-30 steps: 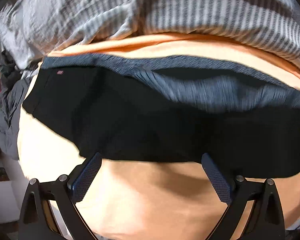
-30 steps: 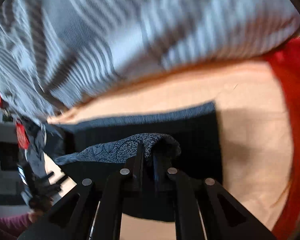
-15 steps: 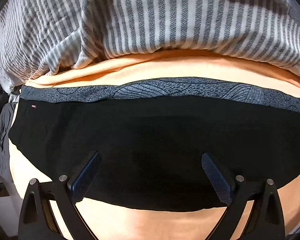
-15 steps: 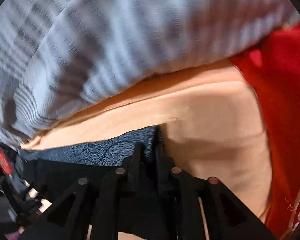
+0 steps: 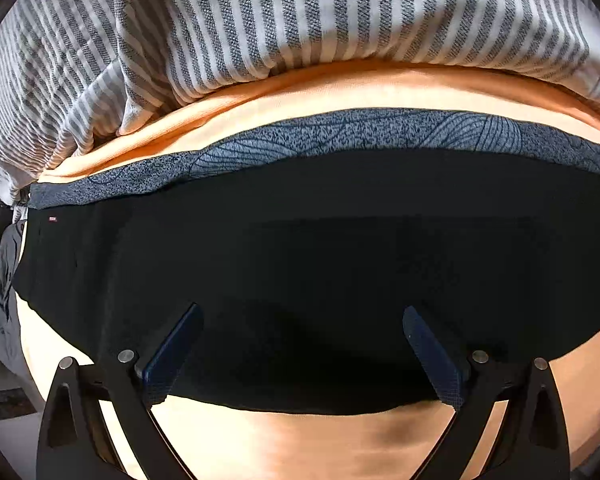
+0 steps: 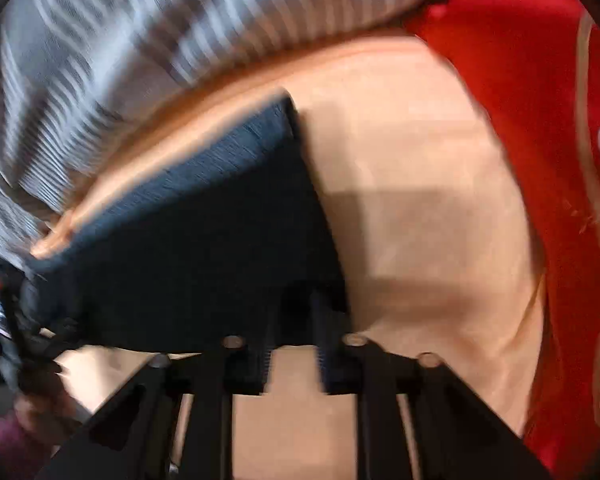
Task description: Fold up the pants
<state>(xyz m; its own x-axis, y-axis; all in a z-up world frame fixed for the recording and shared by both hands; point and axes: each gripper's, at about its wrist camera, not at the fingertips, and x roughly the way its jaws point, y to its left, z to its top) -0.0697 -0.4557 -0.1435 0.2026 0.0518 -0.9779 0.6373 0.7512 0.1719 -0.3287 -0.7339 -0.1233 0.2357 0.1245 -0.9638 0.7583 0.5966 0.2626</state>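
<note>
Looks like one fold is done: the pants [image 5: 300, 272] lie flat on the orange sheet [image 5: 340, 444], patterned band [image 5: 380, 132] toward the striped blanket [image 5: 300, 20]. The left hand-held gripper [image 5: 300, 344] hovers wide open over the dark cloth. The right hand-held gripper [image 6: 294, 344] reads as closed; whether it pinches the near edge is unclear (blurry). A second ago it held the band aloft. Next probably: regrip an end, fold across.

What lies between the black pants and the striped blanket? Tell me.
A bare strip of orange sheet separates the pants from the striped blanket; nothing sits on it. The left wrist view shows this clearly; the right wrist view is blurred.
</note>
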